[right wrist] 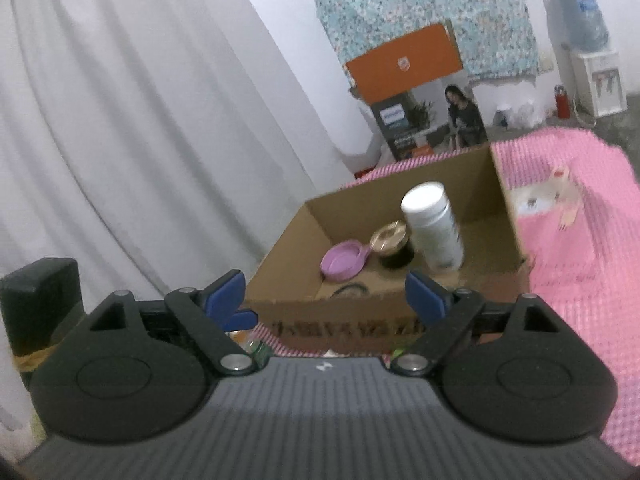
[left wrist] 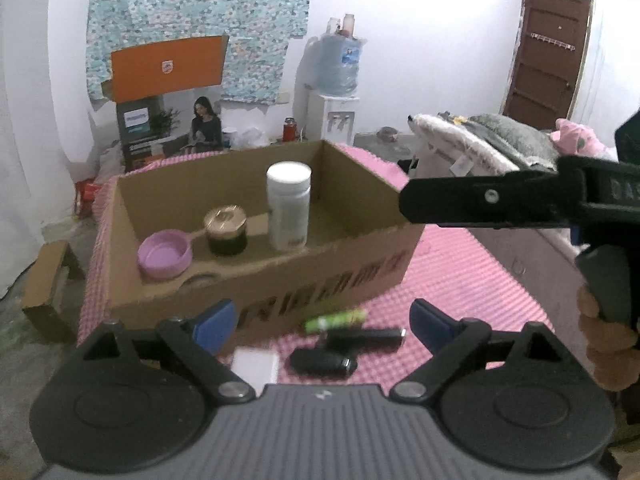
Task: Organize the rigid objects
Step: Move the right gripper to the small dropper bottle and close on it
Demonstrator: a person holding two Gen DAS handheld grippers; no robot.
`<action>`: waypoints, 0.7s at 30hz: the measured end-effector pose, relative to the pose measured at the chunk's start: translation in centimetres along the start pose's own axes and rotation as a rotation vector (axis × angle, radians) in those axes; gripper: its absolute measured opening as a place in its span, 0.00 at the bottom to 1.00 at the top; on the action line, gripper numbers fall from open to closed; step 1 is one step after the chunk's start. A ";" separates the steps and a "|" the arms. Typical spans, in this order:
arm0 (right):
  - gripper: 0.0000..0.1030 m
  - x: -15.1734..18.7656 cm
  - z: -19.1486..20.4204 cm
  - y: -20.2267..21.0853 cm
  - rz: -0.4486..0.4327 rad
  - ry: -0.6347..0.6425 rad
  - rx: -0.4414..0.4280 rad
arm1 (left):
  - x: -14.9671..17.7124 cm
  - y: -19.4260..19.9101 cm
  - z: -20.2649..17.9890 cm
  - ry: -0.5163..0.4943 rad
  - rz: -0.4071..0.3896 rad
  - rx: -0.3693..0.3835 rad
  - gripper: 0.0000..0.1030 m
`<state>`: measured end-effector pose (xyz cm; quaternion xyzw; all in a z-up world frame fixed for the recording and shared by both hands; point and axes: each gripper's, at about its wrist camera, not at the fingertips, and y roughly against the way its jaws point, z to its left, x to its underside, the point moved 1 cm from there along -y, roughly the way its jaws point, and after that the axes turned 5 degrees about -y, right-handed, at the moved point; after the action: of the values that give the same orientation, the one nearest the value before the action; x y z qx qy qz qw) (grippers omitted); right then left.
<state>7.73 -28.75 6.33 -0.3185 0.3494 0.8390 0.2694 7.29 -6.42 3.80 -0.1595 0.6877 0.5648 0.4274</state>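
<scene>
Left wrist: cardboard box (left wrist: 256, 280) holds three containers; perhaps four items outside.

A water dispenser (left wrist: 334, 118) (red flask (left wrist: 289, 129) beside it) stands near a brown door (left wrist: 546, 54) and floral cloth (left wrist: 200, 12)

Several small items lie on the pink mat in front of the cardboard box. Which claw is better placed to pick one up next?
Probably the left claw: open, with the green battery and black stick between its fingers. The right claw faces the cardboard box.
</scene>
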 end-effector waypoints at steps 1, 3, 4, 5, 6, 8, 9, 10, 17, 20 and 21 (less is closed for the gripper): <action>0.85 0.6 0.1 -0.3 0.011 -0.006 -0.001 | 0.4 0.2 0.1 -0.001 0.003 -0.005 0.92; 0.85 1.3 0.3 -0.9 0.030 -0.016 -0.006 | 1.6 0.7 0.2 0.002 0.009 -0.024 0.92; 0.85 1.6 0.5 -1.4 0.040 -0.021 -0.009 | 2.2 1.0 0.3 0.004 0.009 -0.032 0.92; 0.85 2.0 0.6 -1.8 0.049 -0.025 -0.013 | 2.6 1.2 0.4 0.007 0.009 -0.040 0.92; 0.85 2.4 0.8 -2.3 0.060 -0.030 -0.016 | 3.0 1.4 0.5 0.010 0.009 -0.048 0.92; 0.85 3.0 1.0 -3.0 0.076 -0.037 -0.024 | 3.8 1.8 0.7 0.015 0.010 -0.068 0.92; 0.85 3.3 1.1 -3.5 0.087 -0.041 -0.029 | 4.2 2.0 0.8 0.017 0.008 -0.081 0.92; 0.85 3.5 1.2 -4.0 0.096 -0.044 -0.035 | 4.6 2.4 1.0 0.019 0.005 -0.094 0.92; 0.85 4.4 2.6 -7.2 0.166 -0.025 -0.065 | 6.4 3.5 2.9 0.073 -0.020 -0.175 0.92; 0.85 4.5 3.6 -8.6 0.196 -0.003 -0.073 | 7.0 3.6 4.0 0.093 -0.033 -0.224 0.92; 0.85 4.6 4.0 -9.1 0.204 0.004 -0.079 | 7.2 3.6 4.3 0.100 -0.036 -0.237 0.92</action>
<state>9.50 -19.13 1.46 -0.2935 0.3471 0.8745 0.1691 2.35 0.49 0.58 -0.2493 0.6336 0.6257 0.3807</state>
